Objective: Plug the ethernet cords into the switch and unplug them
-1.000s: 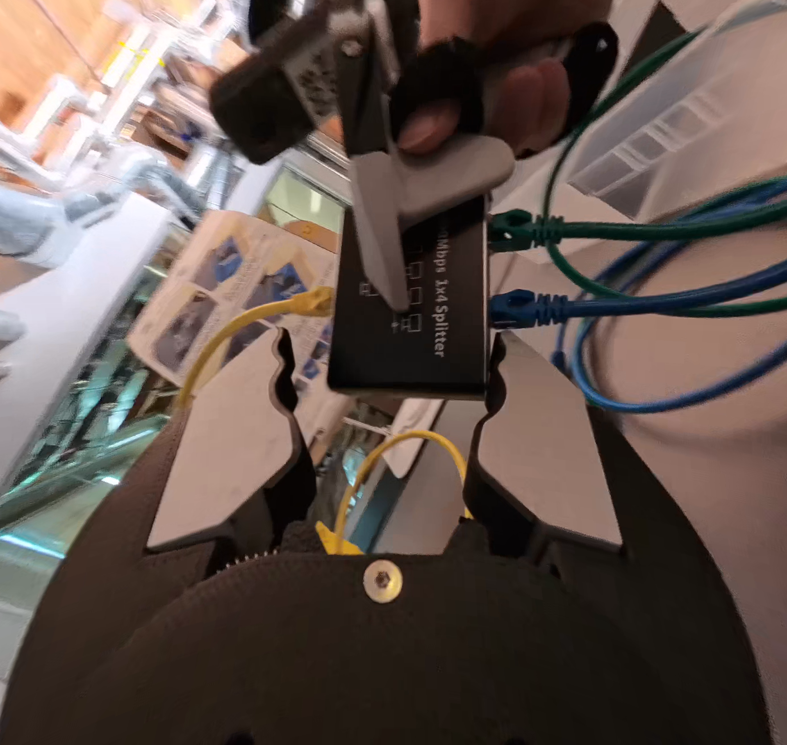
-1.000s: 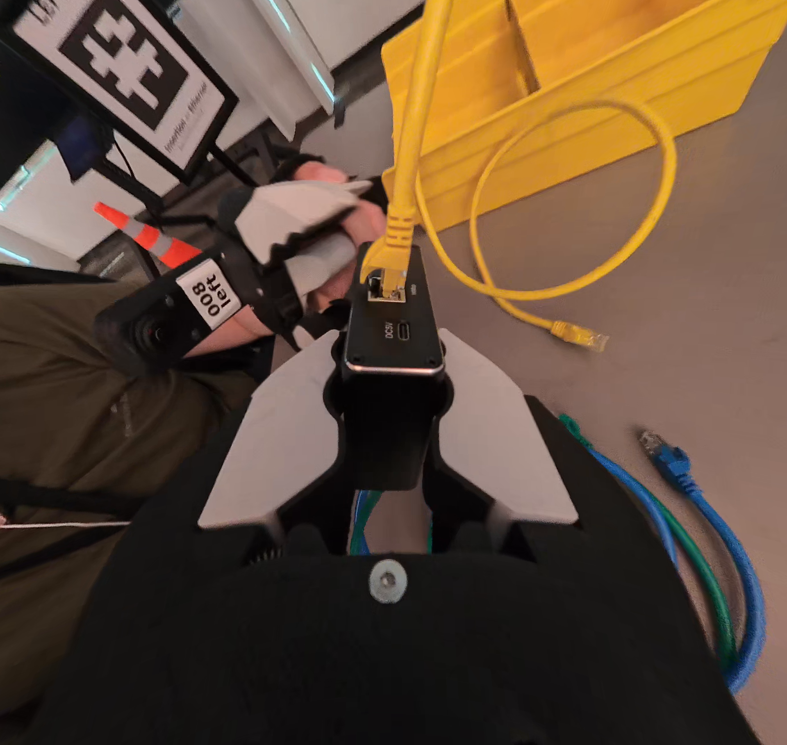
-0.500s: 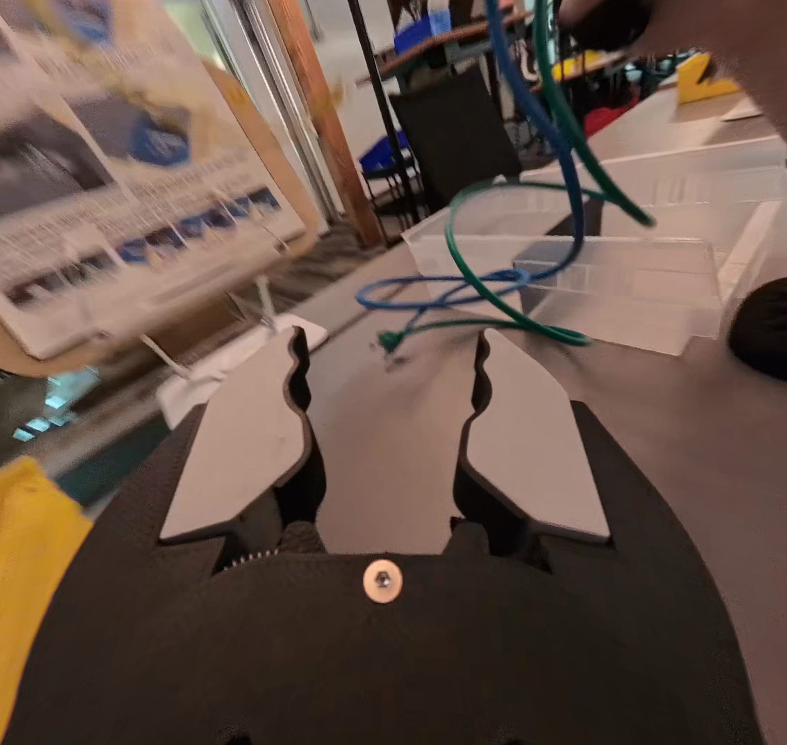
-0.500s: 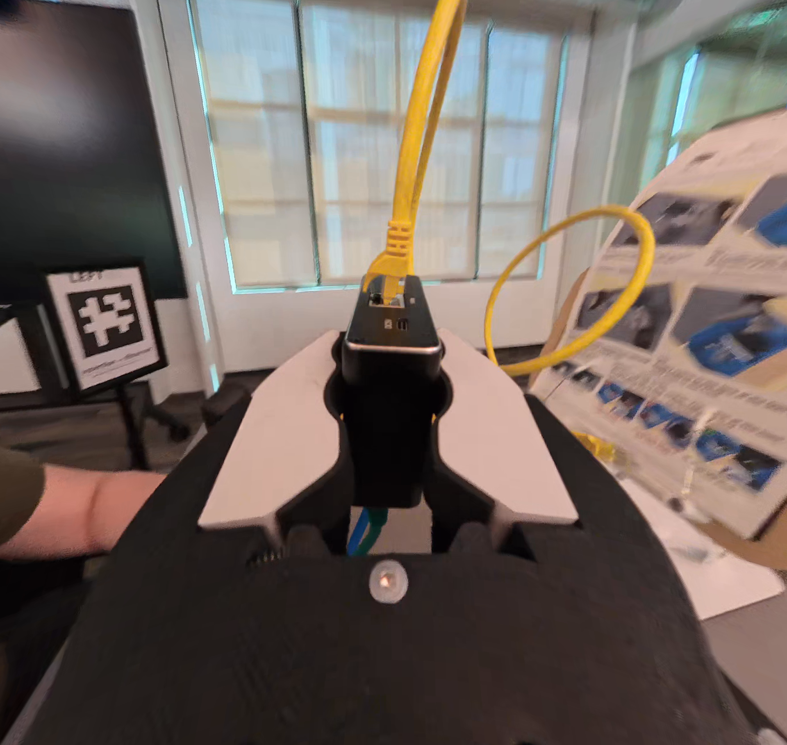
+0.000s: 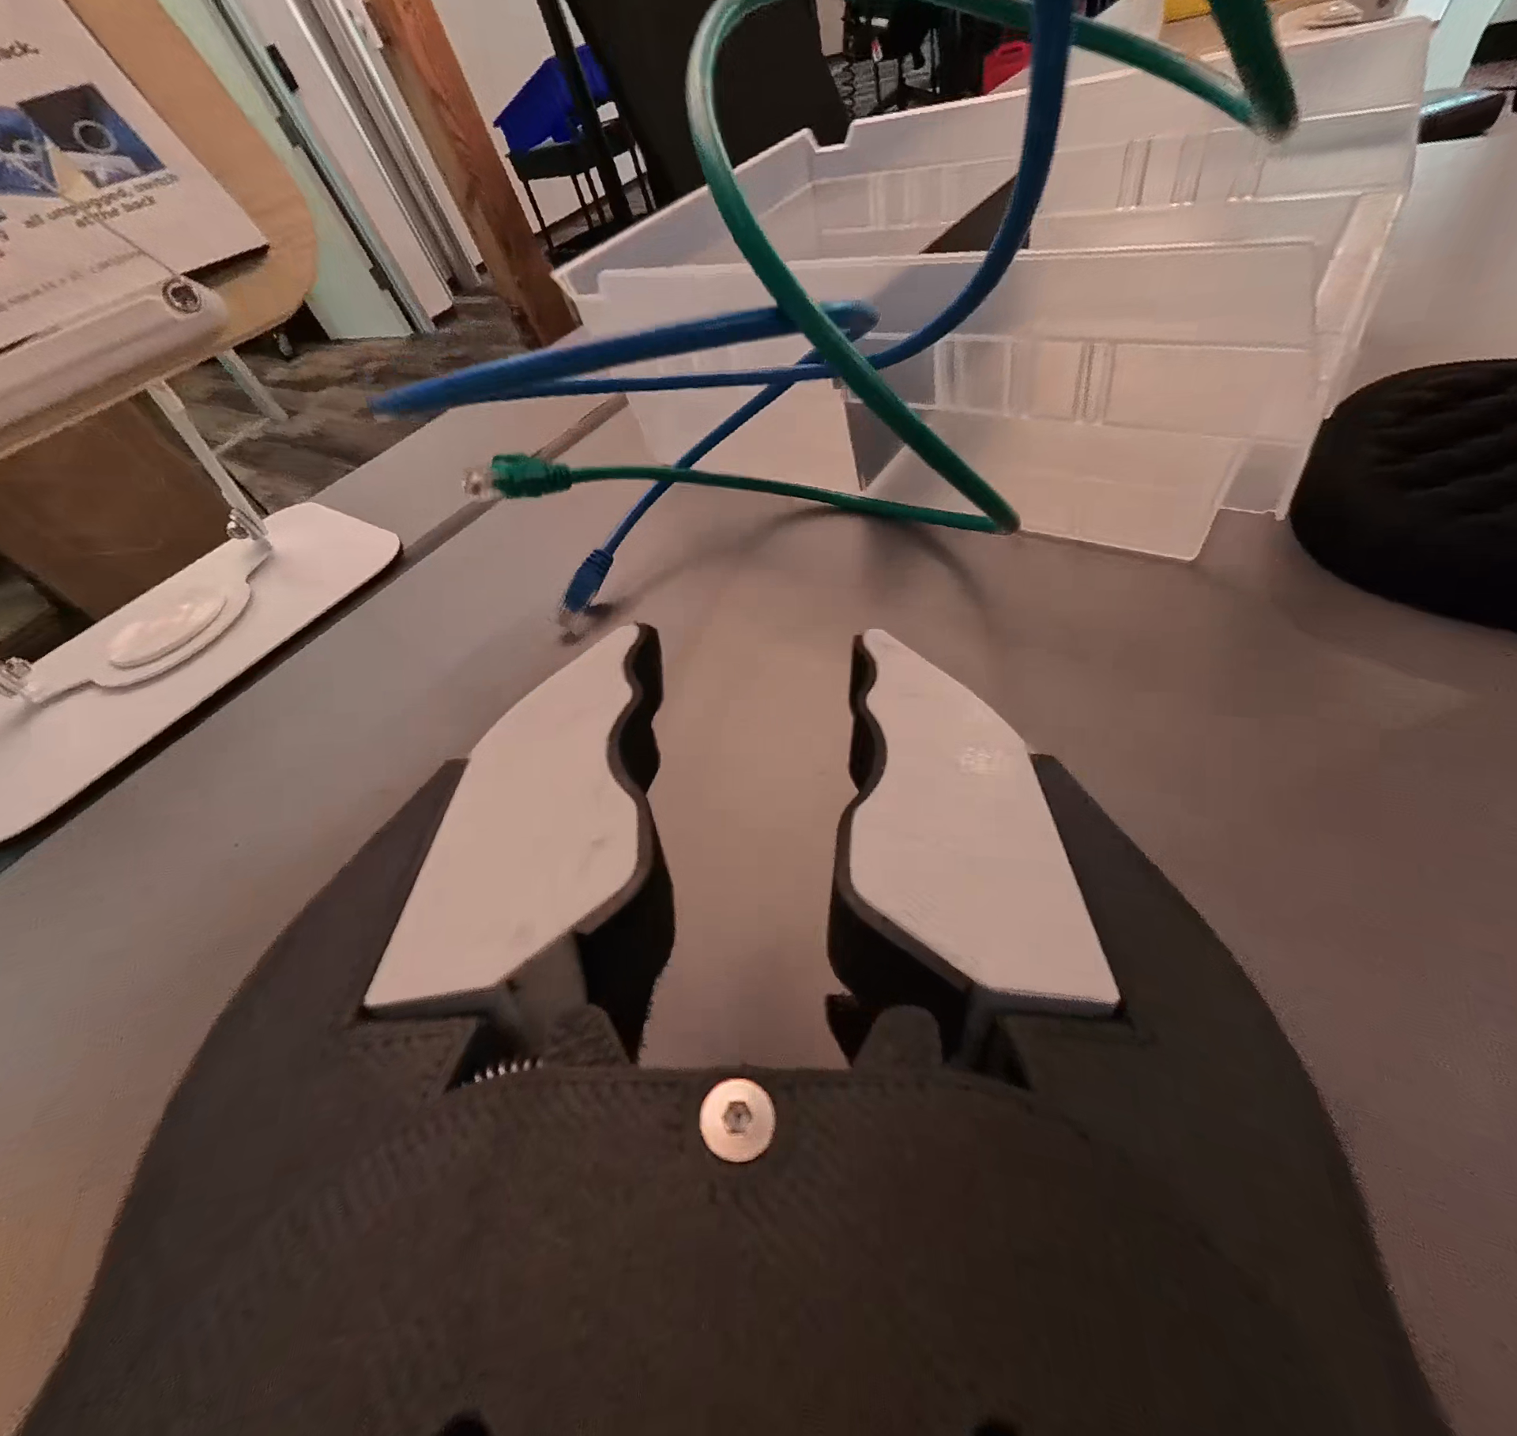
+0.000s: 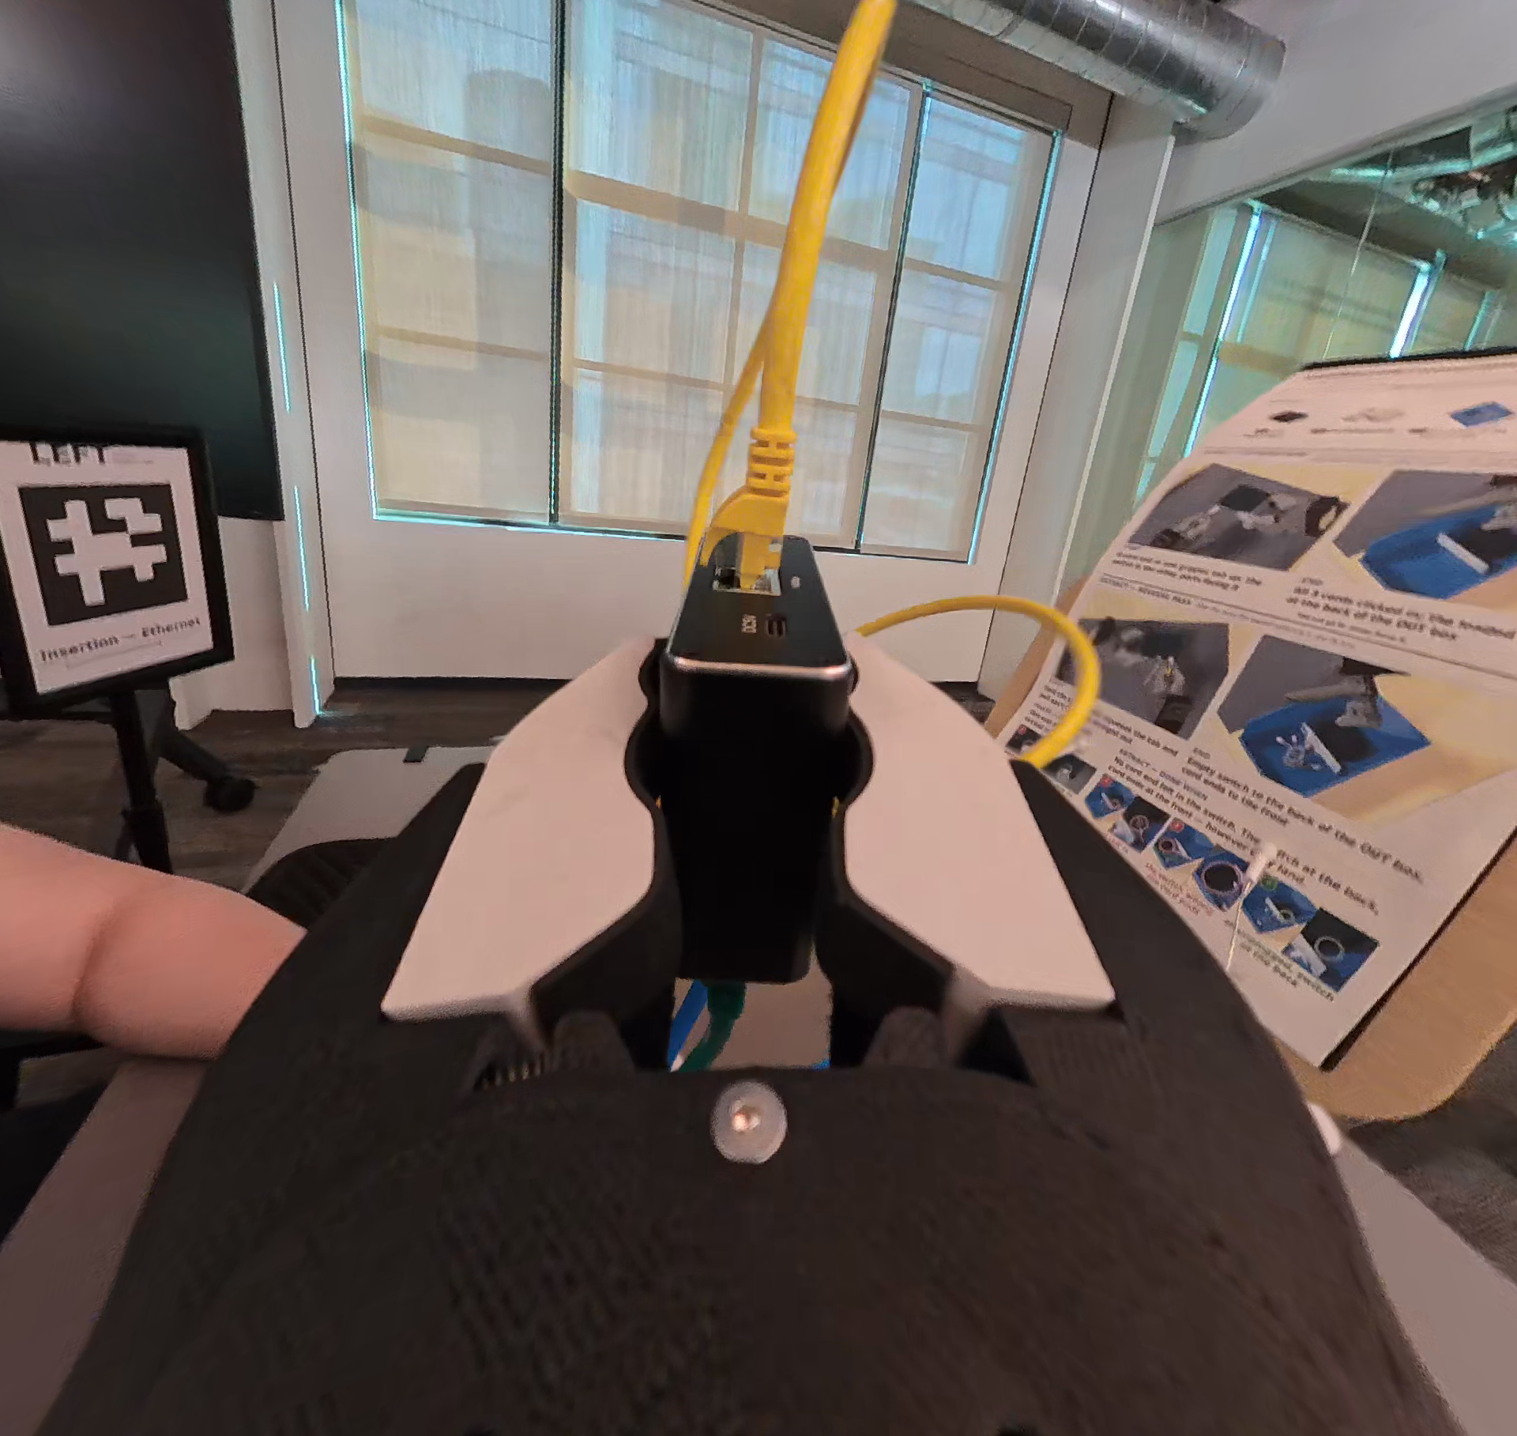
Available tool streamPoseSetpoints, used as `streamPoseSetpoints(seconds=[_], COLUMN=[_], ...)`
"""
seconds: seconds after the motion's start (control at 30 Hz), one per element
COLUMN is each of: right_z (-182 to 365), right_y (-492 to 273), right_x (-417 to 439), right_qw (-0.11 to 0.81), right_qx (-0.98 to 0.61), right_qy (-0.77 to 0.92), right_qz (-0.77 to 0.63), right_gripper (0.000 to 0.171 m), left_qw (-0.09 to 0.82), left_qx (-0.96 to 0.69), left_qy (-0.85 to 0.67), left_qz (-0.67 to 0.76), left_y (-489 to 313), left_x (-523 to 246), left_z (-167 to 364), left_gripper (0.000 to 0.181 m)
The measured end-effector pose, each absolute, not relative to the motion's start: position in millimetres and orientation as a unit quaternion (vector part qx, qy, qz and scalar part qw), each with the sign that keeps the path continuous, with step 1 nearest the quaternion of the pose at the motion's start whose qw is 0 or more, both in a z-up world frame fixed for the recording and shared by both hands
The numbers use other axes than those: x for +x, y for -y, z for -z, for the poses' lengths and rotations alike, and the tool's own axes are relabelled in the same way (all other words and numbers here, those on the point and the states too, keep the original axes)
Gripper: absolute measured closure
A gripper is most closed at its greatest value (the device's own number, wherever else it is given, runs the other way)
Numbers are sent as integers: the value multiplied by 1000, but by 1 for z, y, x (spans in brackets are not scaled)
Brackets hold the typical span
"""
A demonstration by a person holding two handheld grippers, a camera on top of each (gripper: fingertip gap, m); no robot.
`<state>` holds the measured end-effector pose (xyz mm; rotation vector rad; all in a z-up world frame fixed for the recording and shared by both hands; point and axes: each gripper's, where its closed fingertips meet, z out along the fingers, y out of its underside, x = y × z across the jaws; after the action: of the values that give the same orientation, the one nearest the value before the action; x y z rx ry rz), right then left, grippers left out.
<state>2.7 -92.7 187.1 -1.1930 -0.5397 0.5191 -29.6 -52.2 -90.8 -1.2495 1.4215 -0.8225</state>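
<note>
Clamping the black box-shaped switch (image 6: 751,772) upright, right gripper (image 6: 751,707) leaves dangling blue cord's plug (image 5: 584,582) just ahead-left of empty, spread left gripper (image 5: 751,649).

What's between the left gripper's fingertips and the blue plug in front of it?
Only bare grey table. In the left wrist view, the open left gripper has nothing between it and the blue plug.

Two cords (image 5: 821,345) dangling before bin (image 5: 1108,378) (on table (image 5: 1231,740)), stand base (image 5: 189,600) at left
</note>
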Motion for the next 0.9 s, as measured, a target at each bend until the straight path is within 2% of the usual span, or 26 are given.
streamPoseSetpoints(seconds=[0.13,0.3,0.67,0.77,0.9], right_z=[-183,-218,-373,-390,-374], right_y=[76,37,7,10,-2], right_x=[-14,-33,5,34,79], right_qw=[764,750,768,755,714], right_qx=[-561,-583,-584,-599,-648], right_qy=[264,290,261,249,222], right_qz=[-180,-118,31,97,146], right_gripper=[134,134,134,134,134], left_qw=[542,555,567,566,564], left_qx=[-474,-440,-424,-428,-430], left_qy=[-596,-608,-625,-620,-619], left_qz=[355,359,328,336,337], left_y=[63,72,76,74,74], left_x=[-36,-39,-40,-41,-40], left_z=[82,79,84,82,83], left_gripper=[180,181,181,181,181])
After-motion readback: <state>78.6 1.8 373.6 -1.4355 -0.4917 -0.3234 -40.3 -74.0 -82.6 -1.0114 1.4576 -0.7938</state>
